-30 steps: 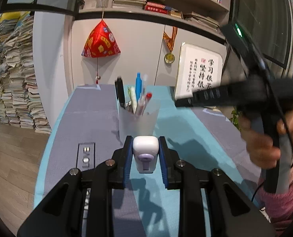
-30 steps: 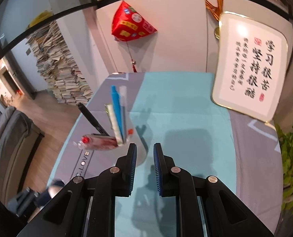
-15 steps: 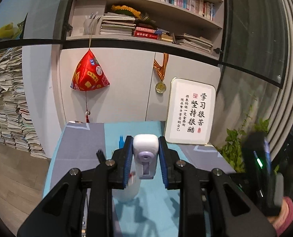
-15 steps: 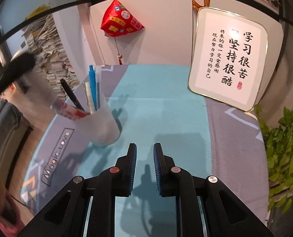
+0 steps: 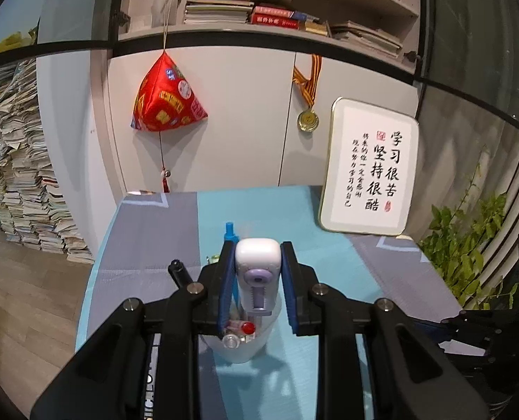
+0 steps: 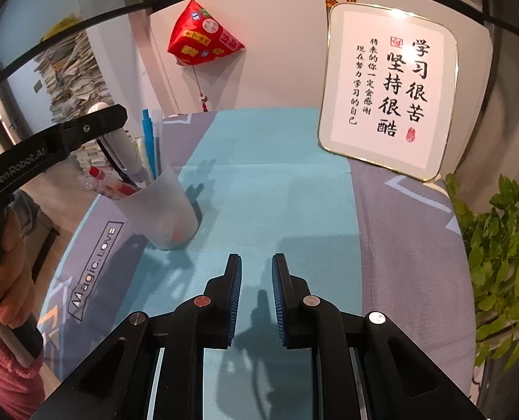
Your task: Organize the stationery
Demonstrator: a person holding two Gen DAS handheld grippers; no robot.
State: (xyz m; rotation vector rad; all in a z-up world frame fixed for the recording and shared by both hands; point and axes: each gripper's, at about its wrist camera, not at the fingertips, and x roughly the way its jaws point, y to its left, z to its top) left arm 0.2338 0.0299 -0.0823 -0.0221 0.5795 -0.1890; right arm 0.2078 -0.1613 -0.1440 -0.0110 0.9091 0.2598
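Cups: 1 | correction tapes: 1, in left tongs

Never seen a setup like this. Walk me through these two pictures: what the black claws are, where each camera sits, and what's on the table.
No robot here: a person holds a two-finger gripper in each hand, with a camera on each looking along its fingers. The left view shows the left gripper clamping a white correction tape above the translucent pen cup. The right view shows the right gripper, nearly closed and holding nothing. The cup holds pens and stands on a blue-grey table mat; a framed calligraphy sign leans at the back.
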